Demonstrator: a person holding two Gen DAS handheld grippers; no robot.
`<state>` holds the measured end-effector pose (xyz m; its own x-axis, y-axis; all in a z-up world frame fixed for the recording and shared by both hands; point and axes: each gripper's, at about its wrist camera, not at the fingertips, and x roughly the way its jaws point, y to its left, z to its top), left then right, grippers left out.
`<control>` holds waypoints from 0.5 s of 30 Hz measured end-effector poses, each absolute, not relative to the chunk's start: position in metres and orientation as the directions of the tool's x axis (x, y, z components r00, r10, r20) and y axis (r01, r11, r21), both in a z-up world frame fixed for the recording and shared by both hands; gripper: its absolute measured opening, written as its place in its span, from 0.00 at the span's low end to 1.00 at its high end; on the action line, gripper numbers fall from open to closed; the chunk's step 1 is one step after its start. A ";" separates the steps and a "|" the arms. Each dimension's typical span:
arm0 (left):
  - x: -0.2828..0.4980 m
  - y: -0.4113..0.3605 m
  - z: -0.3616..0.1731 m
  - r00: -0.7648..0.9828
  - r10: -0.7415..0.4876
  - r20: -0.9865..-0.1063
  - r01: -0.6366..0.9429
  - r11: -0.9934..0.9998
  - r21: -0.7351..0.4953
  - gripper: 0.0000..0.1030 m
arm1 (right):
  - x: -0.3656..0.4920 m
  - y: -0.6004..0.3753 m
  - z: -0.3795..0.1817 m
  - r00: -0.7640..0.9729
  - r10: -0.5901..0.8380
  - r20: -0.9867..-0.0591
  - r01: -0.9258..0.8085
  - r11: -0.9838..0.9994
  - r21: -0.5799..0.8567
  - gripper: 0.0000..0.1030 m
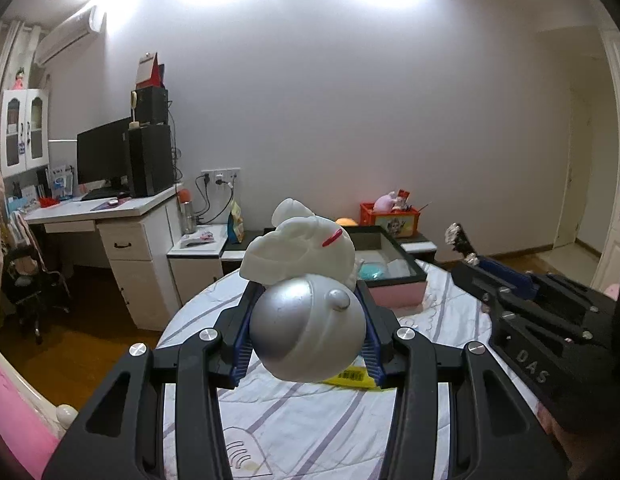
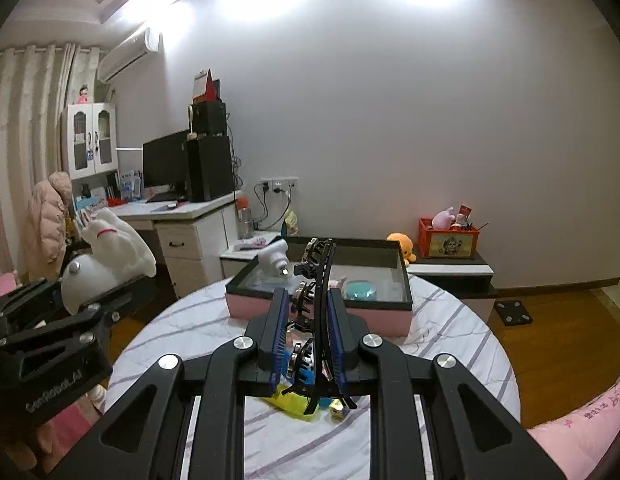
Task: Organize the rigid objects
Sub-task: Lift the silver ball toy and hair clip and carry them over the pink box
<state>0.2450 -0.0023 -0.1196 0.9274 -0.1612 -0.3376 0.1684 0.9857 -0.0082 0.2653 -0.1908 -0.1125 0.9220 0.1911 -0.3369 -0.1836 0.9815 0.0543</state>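
On the striped bed (image 2: 450,344) the pink-sided tray (image 2: 318,314) waits at the far end. The left hand-held gripper (image 1: 308,320) pinches a white and silver toy figure (image 1: 306,300) by its rounded silver base: hard, smooth, probably light and slippery. The right hand-held gripper (image 2: 308,332) is pressed nearly together on a black hair claw clip (image 2: 320,300), stiff and thin, held across its spine; the teeth look fragile

My left gripper (image 1: 306,320) black with blue pads, toy (image 1: 306,304) white and silver with a red stripe, my right gripper (image 2: 308,332) black and blue, clip (image 2: 318,304) black, box (image 2: 318,314) pink with a black rim, sheet (image 2: 190,332) white with purple stripes.
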 end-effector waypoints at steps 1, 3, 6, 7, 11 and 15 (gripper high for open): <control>0.246 -0.003 -0.119 0.924 -0.167 -0.345 0.174 0.985 -0.011 0.44 | 0.265 -0.190 -0.112 0.922 0.189 -0.338 -0.183 0.982 0.051 0.19; 0.247 -0.003 -0.118 0.921 -0.180 -0.345 0.182 0.983 -0.025 0.44 | 0.266 -0.190 -0.111 0.922 0.193 -0.335 -0.186 0.981 0.052 0.19; 0.249 -0.004 -0.118 0.921 -0.180 -0.345 0.184 0.983 -0.023 0.44 | 0.270 -0.191 -0.110 0.921 0.194 -0.338 -0.188 0.981 0.050 0.19; 0.251 -0.004 -0.118 0.919 -0.184 -0.348 0.187 0.982 -0.023 0.44 | 0.272 -0.191 -0.110 0.920 0.194 -0.340 -0.188 0.981 0.052 0.19; 0.258 -0.010 -0.119 0.917 -0.194 -0.347 0.201 0.979 -0.016 0.44 | 0.281 -0.191 -0.111 0.915 0.198 -0.351 -0.192 0.980 0.052 0.19; 0.282 -0.016 -0.117 0.912 -0.204 -0.357 0.216 0.976 -0.006 0.44 | 0.299 -0.193 -0.110 0.913 0.199 -0.357 -0.198 0.979 0.039 0.19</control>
<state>0.2823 -0.0162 -0.1170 0.9118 -0.2036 -0.3566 0.2156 0.9765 -0.0062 0.2991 -0.1930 -0.1103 0.9126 0.1987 -0.3574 -0.1980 0.9794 0.0389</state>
